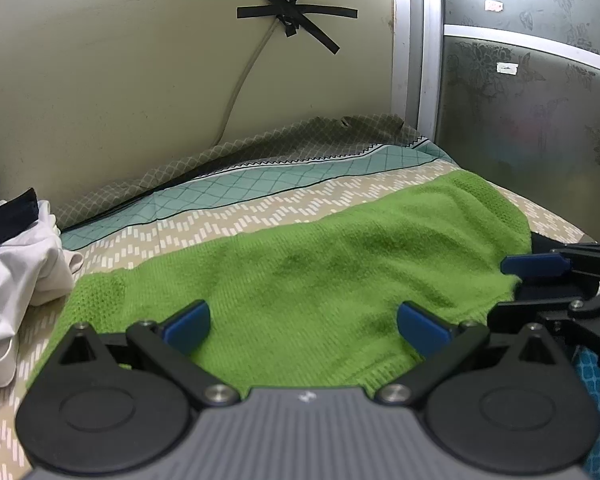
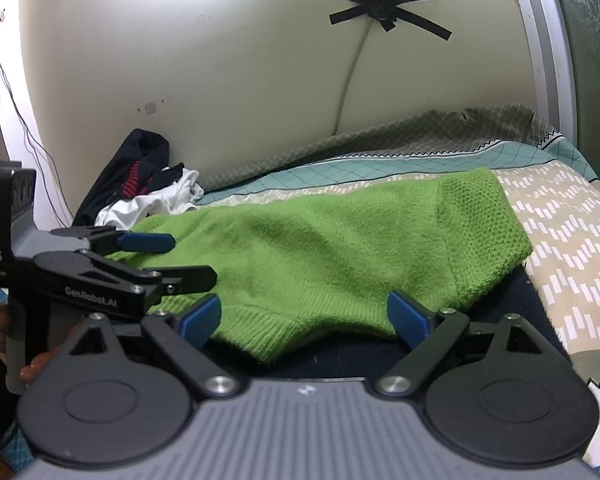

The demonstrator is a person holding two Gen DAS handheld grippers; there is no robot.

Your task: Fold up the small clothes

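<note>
A green knitted garment (image 1: 300,272) lies spread on the patterned bed sheet (image 1: 228,220); it also shows in the right wrist view (image 2: 340,248). My left gripper (image 1: 303,326) is open just above the garment's near part, with the knit between its blue pads. My right gripper (image 2: 304,316) is open at the garment's ribbed near hem, jaws on either side of it. The right gripper also shows at the right edge of the left wrist view (image 1: 540,280). The left gripper shows at the left of the right wrist view (image 2: 160,260), open over the garment's left edge.
A pile of white and dark clothes (image 2: 140,192) lies against the wall at the left; it also shows in the left wrist view (image 1: 16,260). A dark cloth (image 2: 500,312) lies under the garment's right side. A wall (image 1: 120,80) and a sliding door (image 1: 520,120) bound the bed.
</note>
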